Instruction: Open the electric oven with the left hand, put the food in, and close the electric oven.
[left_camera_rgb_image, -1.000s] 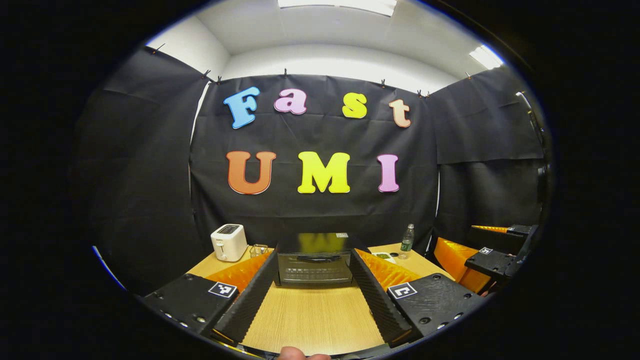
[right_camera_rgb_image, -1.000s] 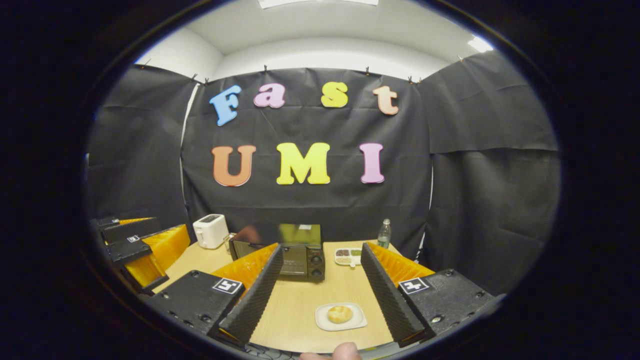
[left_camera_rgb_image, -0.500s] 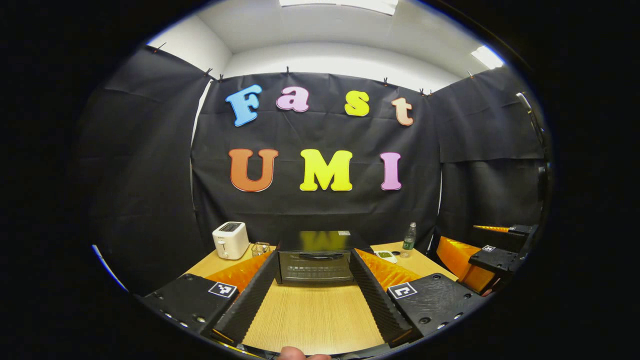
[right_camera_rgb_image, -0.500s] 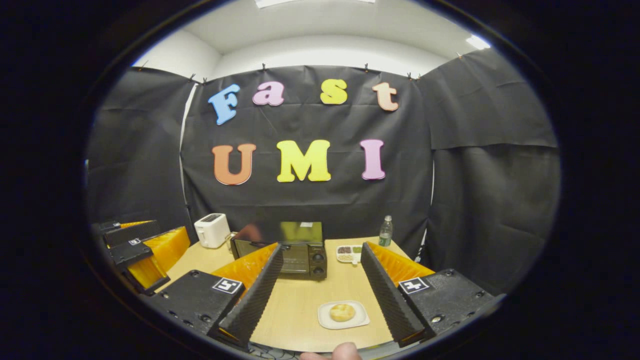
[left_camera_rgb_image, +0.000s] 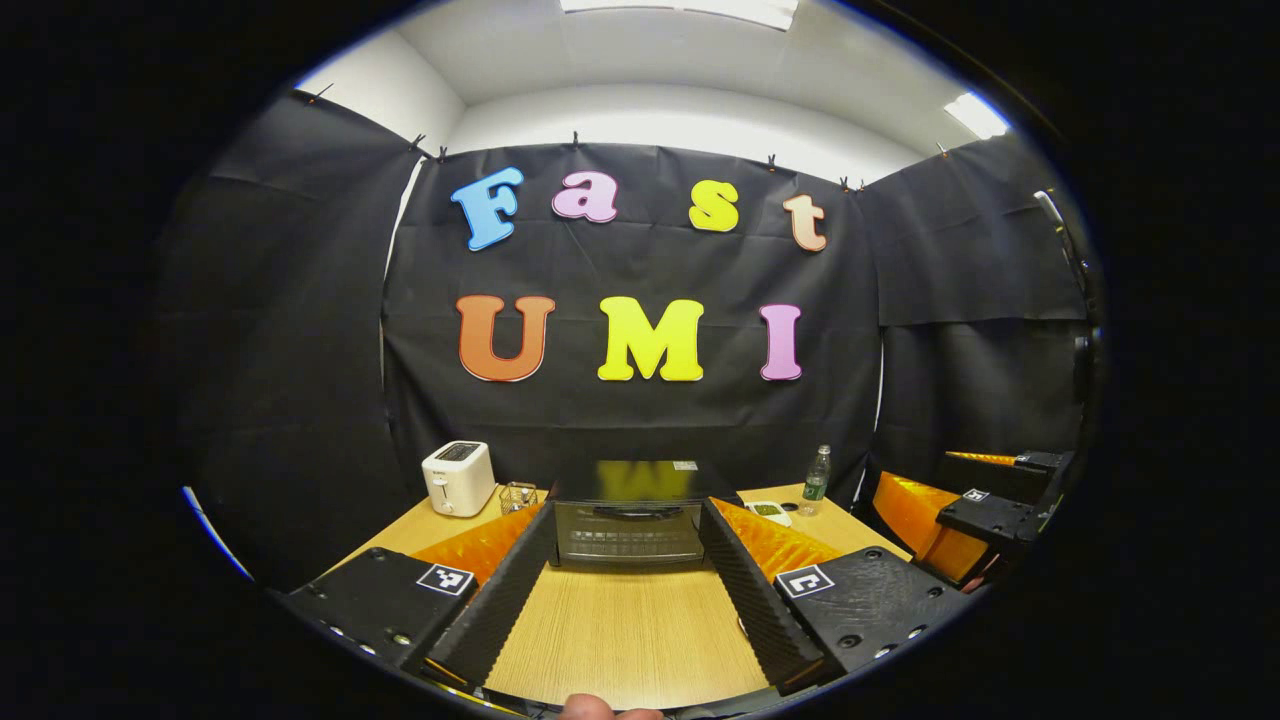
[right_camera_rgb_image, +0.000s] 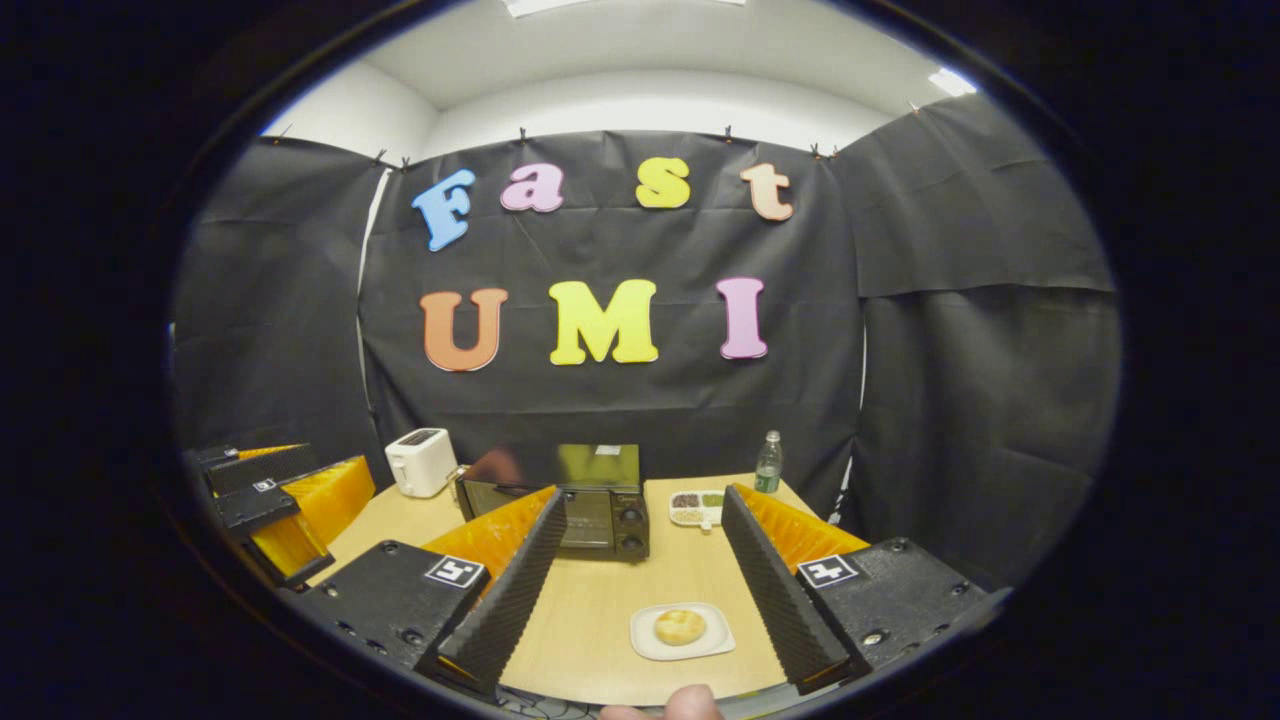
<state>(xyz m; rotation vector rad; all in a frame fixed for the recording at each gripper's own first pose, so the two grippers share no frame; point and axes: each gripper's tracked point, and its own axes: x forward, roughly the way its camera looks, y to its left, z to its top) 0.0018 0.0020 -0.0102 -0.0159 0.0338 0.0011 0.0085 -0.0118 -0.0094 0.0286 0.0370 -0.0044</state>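
Two grippers hover over the table (left_camera_rgb_image: 625, 640), each with its fingers spread wide and nothing between them. In the left gripper view the left gripper (left_camera_rgb_image: 625, 545) points straight at the oven (left_camera_rgb_image: 630, 520), whose door is shut; the oven sits well ahead of the fingertips, framed in the gap between them, with bare wood between it and the gripper. Left of the oven stands a toaster (left_camera_rgb_image: 458, 478), and between the two a small wire basket (left_camera_rgb_image: 517, 496). Right of the oven a bottle (left_camera_rgb_image: 816, 481) stands upright near the back edge, with a small dish (left_camera_rgb_image: 768, 511) just in front of it. Farther right of the oven the right gripper (left_camera_rgb_image: 985, 505) shows from the side, held above the table's edge. In the right gripper view the right gripper (right_camera_rgb_image: 640, 540) faces the table with the oven ahead and a little left, its knobs toward the bun side. A bun (right_camera_rgb_image: 680, 627) lies on a plate (right_camera_rgb_image: 645, 640) in front of the oven, nearer the camera, between the spread fingers but touched by neither. The left gripper (right_camera_rgb_image: 290, 495) shows left of the oven in that view, off the table's left edge. A fingertip of the holding hand (right_camera_rgb_image: 690, 705) peeks in at the bottom.
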